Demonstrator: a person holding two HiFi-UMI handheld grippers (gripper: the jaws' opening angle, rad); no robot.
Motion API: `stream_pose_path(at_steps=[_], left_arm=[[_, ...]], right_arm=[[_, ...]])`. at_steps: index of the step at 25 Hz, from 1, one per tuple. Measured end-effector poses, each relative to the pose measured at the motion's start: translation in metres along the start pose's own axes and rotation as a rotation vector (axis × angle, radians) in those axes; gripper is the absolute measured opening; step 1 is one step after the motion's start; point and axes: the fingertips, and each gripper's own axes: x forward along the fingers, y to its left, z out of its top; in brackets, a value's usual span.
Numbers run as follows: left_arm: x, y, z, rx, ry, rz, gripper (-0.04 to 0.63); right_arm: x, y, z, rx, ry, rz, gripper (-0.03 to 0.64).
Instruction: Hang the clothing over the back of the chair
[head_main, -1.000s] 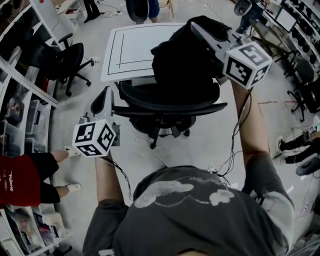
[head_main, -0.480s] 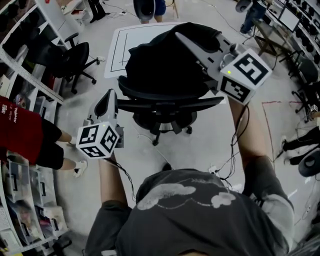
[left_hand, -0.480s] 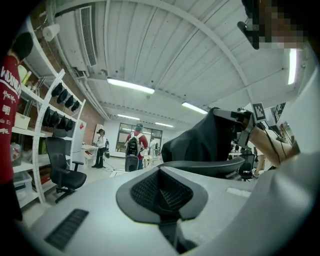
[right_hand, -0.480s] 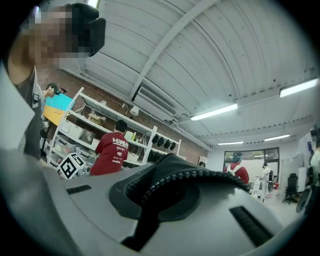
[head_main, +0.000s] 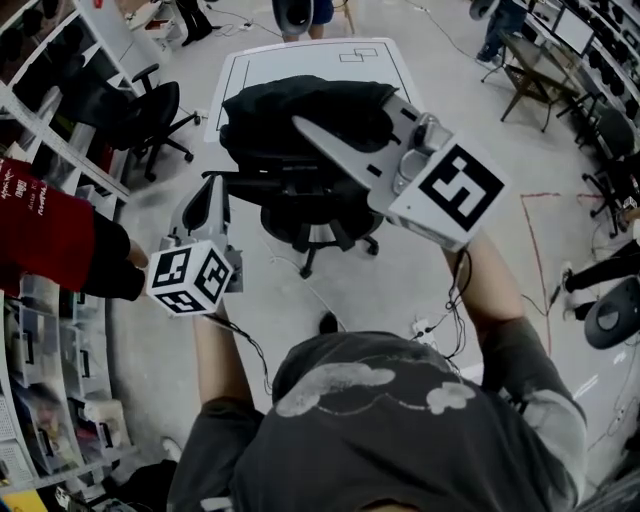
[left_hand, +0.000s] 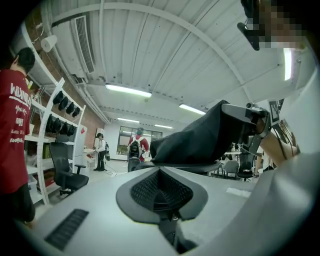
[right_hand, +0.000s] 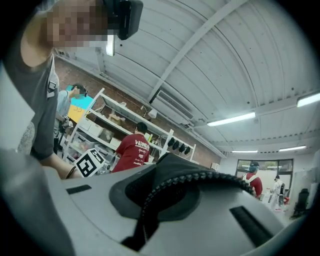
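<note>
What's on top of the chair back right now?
The black clothing lies bunched over the chair back, with the right gripper shut on it. The cloth covers the backrest's top edge; how far it hangs behind can't be seen.

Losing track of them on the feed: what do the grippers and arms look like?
The left gripper and right gripper are pale grey wedges with black textured jaw pads; each carries a white cube with black square markers and trails a thin black cable. Arms are bare below a dark grey short-sleeved T-shirt with pale cloud shapes.
</note>
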Motion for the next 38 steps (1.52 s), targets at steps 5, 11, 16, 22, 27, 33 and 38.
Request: stream_pose_path(at_steps=[5,11,16,22,27,33,38], left_arm=[[-0.026,-0.026,0.0,0.007,-0.004,0.008,0.002],[-0.065,-0.056,-0.005,0.012,0.004,0.021,0.002],[-0.105,-0.087,-0.012,0.025,0.007,0.032,0.002],[-0.157,-0.124,-0.028,0.015,0.029,0.051,0.002],[-0.191,-0.151,-0.045,-0.003,0.046,0.063,0.002],[-0.22,-0.165,-0.058,-0.008,0.079,0.072,0.002],[-0.229,-0.17,-0.075,-0.015,0.112,0.077,0.002]], right_arm=[[-0.029,0.033,0.003,0.024,-0.015,0.023,-0.005],[-0.059,0.075,-0.008,0.068,0.004,0.018,-0.005],[-0.092,0.104,-0.012,0.076,0.004,0.003,-0.005],[-0.126,0.15,-0.006,-0.005,0.022,0.006,-0.005],[-0.147,0.18,-0.017,-0.067,0.047,0.004,-0.005],[-0.167,0.214,-0.043,-0.091,0.124,0.014,-0.003],[-0.175,0.233,-0.079,-0.121,0.183,-0.021,-0.003]])
